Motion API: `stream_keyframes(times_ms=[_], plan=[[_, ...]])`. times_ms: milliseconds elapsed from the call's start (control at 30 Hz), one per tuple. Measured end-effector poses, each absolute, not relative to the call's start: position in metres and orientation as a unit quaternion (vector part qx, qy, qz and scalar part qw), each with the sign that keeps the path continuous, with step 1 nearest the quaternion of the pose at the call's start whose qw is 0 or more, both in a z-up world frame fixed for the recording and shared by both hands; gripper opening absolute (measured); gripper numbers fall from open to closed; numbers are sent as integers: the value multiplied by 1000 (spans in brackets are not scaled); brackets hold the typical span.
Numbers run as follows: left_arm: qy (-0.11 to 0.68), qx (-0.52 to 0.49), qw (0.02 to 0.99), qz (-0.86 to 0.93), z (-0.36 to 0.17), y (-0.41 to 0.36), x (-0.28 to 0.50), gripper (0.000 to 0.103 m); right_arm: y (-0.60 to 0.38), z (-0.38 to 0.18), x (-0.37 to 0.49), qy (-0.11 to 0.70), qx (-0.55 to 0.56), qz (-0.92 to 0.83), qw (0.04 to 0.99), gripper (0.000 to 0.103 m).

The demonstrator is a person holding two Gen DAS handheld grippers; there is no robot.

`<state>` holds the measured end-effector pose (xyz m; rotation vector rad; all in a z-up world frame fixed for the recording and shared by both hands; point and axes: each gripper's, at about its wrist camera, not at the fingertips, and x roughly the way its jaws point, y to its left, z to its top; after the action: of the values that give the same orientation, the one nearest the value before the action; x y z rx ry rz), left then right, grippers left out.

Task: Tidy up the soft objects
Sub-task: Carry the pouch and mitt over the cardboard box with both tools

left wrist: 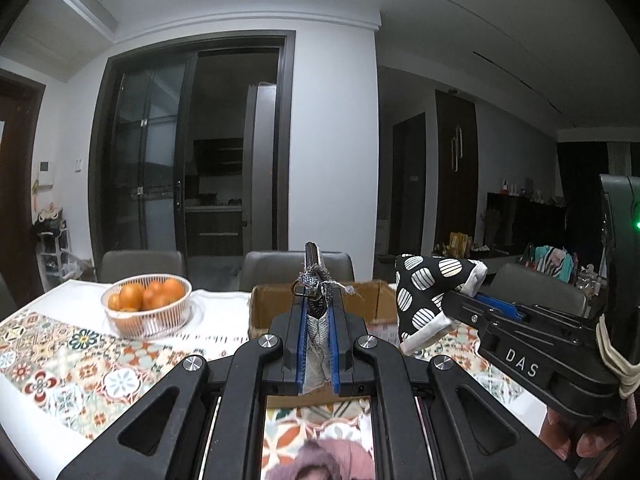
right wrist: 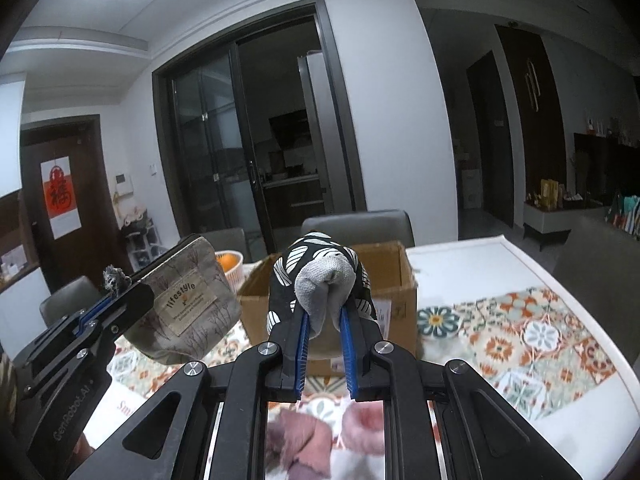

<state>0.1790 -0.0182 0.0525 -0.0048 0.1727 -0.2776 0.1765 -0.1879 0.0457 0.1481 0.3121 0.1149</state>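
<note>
In the left wrist view, nearest the lens at bottom centre, the left gripper is clenched on a grey pouch; the cloth is pinched thin between the blue pads and its zip end with a frayed tassel sticks up past the fingertips, so the pouch stands on edge in the middle of the frame; it appears held high so it can clear the wall of the cardboard box just behind it. At right, the right gripper comes in from the lower right edge, grasping a black spotted pouch by its pale corner; a bowl of oranges sits at left on the patterned tablecloth.

In the right wrist view, nearest the lens at bottom centre, the right gripper grips the black spotted pouch by its grey fabric end, which bulges above the pads while the rest droops forward; the cardboard box lies directly beyond it, open side up, likely the destination. At left, the left gripper holds the grey pouch, its "lifestyle" label facing the camera and its body hanging below the fingers, just beside the box's left wall; pinkish soft items, blurred, lie at the bottom of the frame.
</note>
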Motion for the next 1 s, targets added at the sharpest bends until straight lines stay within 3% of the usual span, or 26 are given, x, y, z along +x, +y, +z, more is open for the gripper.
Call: stream_keyframes(times_ms=[600, 1000], plan=[[65, 17, 989, -134, 66, -31, 269, 11, -197, 68, 255, 140, 44, 51, 988, 17], [139, 16, 980, -140, 37, -38, 336, 11, -196, 48, 308, 184, 33, 39, 982, 17]])
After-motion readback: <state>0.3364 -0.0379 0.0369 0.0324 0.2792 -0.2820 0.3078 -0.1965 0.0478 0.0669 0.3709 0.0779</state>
